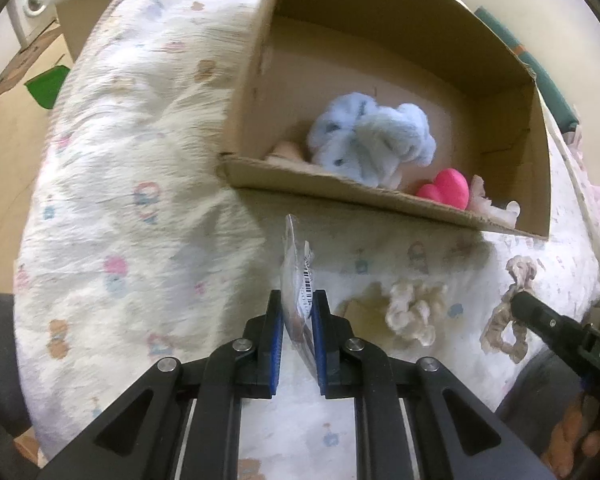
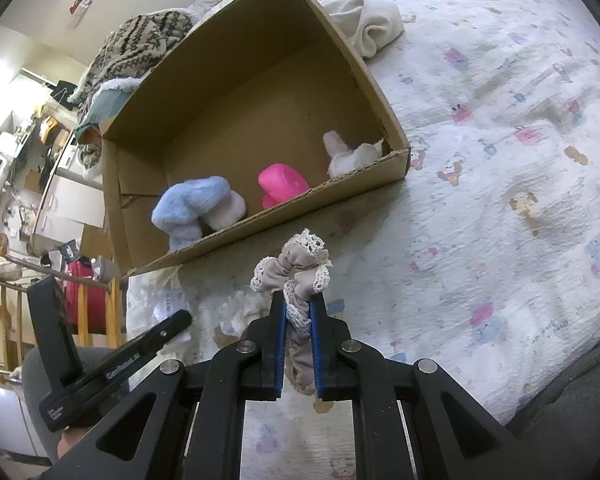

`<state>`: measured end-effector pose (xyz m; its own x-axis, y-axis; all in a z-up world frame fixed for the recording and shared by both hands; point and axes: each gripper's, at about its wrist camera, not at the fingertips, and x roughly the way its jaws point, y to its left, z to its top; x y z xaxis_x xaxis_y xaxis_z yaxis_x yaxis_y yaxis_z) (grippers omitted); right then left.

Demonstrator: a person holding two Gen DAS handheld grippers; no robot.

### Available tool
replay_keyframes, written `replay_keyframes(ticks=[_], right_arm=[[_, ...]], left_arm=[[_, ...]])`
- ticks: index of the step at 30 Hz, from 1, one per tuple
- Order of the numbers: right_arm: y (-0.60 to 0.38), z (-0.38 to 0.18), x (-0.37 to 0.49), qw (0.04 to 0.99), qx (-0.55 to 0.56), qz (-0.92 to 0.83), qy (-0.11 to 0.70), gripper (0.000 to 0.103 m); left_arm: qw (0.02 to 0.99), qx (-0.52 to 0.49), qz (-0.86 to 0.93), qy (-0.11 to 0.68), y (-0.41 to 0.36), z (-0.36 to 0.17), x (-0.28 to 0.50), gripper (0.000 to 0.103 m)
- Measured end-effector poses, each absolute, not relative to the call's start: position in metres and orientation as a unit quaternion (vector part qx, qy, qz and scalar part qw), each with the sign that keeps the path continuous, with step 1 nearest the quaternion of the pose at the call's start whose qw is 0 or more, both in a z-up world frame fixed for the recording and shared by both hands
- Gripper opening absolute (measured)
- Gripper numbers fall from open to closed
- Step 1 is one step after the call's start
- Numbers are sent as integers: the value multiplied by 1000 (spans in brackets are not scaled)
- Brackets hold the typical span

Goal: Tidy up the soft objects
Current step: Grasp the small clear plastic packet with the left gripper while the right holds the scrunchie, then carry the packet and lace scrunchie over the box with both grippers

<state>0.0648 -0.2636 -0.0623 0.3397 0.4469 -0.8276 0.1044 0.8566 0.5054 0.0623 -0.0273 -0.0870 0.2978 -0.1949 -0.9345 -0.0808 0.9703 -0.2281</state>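
A thin clear plastic packet [image 1: 296, 276] with a barcode label stands on edge between the blue pads of my left gripper [image 1: 297, 300], which is shut on it just above the bed. My right gripper [image 2: 298, 300] is shut on a beige scrunchie with lace trim [image 2: 300, 268], held near the front wall of the open cardboard box [image 2: 284, 212]. In the left wrist view this scrunchie [image 1: 504, 324] hangs at the far right. A cream scrunchie [image 1: 414, 310] lies loose on the bed. Inside the box [image 1: 340, 186] are a fluffy blue piece [image 1: 372, 136], a pink heart-shaped piece [image 1: 448, 190] and a white piece [image 1: 494, 202].
A white bed cover with small cartoon prints [image 2: 500, 160] lies under everything. A rolled white cloth [image 2: 374, 28] lies behind the box, and a patterned knit blanket [image 2: 140, 40] sits at its far corner. The bed's left edge drops to the floor, where a green item [image 1: 46, 88] lies.
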Motion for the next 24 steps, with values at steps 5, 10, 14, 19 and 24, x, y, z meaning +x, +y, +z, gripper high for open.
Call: replay_keyframes(ticks=[5,10,14,19,24], right_arm=[[-261,-62,65,784,233,109,565,13],[-255,-61,65,788,221,113,564,13],[-250,-60,64,791,213,119,561,13],[-248,-57,62,793,205,123,560,13],[-246,-49,58,799,199,130,553,13]], left_arm=[[798,-109,-20,592,-15,-78,57,13],[803,-101,-7,587,-1,-71,59,13],[807,-99,-2,582,8,-64,51,13],[812,-95,7,576,12,-59,46,13],[820,-83,14,567,14,-54,40,13]])
